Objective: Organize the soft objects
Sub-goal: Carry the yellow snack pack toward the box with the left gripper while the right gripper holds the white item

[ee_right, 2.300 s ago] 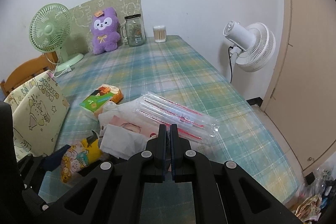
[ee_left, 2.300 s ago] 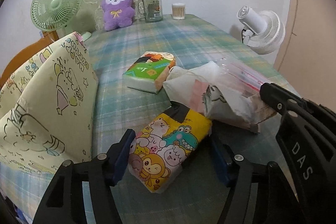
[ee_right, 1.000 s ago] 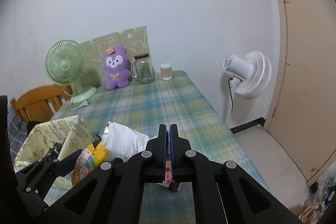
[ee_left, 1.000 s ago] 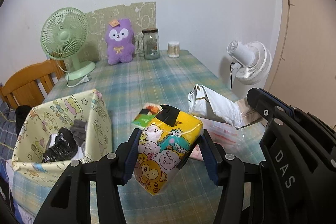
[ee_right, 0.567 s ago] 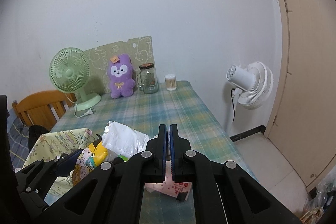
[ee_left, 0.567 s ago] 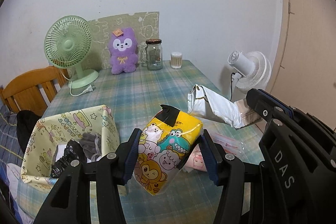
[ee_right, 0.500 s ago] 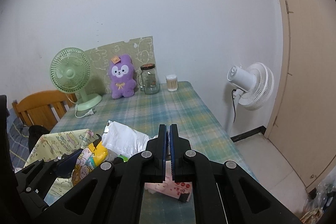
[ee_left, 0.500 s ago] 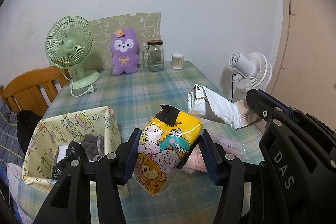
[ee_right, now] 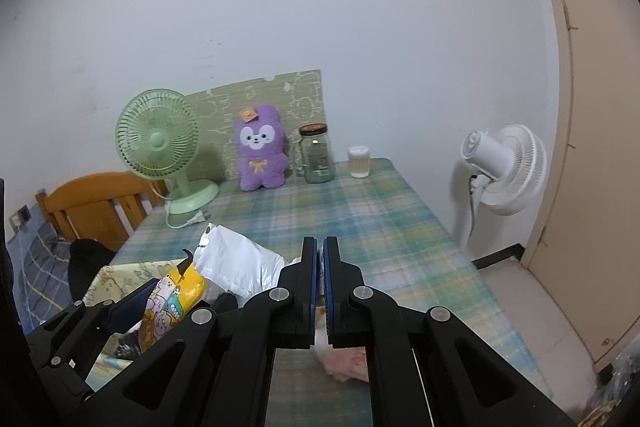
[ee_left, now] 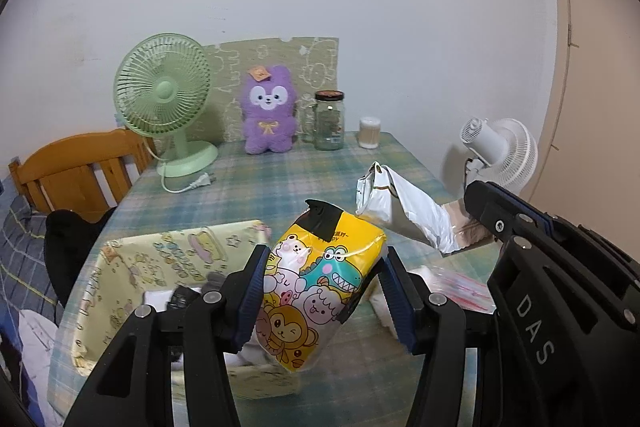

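Gripping a yellow cartoon-print tissue pack (ee_left: 316,279) between its blue pads, the left gripper (ee_left: 324,291) holds it in the air above the table (ee_left: 280,179), w/ the pack's lower end hanging over the near edge of a pale yellow fabric bin (ee_left: 132,267). Dark and white soft items lie inside the bin. At right, the right gripper (ee_right: 320,291) is clamped tight on a crumpled white plastic bag (ee_left: 408,211), also lifted clear of the plaid cloth. A clear packet w/ red print (ee_left: 460,287) lies on the table below. Background: green desk fan (ee_left: 164,99), purple plush (ee_left: 269,115), glass jar (ee_left: 329,121), white fan (ee_left: 500,151) off the table's right edge, wooden chair (ee_left: 80,167) at left.
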The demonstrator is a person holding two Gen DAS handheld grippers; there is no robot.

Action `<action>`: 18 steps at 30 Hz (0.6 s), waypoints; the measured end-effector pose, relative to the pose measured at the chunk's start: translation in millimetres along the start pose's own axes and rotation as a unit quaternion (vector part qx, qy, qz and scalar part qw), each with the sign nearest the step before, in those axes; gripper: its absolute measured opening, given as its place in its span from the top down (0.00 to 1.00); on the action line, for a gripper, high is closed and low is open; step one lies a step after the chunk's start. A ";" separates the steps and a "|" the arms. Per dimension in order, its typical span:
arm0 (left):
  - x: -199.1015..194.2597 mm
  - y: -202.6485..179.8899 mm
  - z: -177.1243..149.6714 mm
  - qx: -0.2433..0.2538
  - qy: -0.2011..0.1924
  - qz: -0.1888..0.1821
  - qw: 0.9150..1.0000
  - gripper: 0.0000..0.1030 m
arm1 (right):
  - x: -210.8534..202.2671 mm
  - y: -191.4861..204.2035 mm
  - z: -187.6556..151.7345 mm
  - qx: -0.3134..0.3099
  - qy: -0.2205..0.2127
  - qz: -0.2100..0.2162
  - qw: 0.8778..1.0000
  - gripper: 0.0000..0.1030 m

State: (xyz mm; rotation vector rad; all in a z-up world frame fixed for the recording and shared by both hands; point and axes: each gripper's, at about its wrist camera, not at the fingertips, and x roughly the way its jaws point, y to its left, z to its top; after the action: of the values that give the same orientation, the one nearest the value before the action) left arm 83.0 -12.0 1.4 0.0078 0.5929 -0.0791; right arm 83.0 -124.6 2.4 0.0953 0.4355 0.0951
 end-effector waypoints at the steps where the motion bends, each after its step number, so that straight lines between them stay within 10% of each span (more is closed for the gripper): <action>1: 0.1 4.6 0.2 0.000 0.000 0.003 1.000 0.45 | 1.1 3.1 -0.2 0.001 0.001 0.002 1.000 0.94; 18: 5.7 63.8 -6.2 -0.014 0.011 0.038 0.999 0.45 | 26.8 65.3 -7.4 -0.026 0.020 0.043 0.999 0.94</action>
State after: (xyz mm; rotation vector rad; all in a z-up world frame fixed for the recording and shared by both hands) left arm 89.1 51.4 -7.8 0.0040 0.6140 0.0030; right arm 99.4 -56.3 -8.1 0.0618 0.4695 0.1928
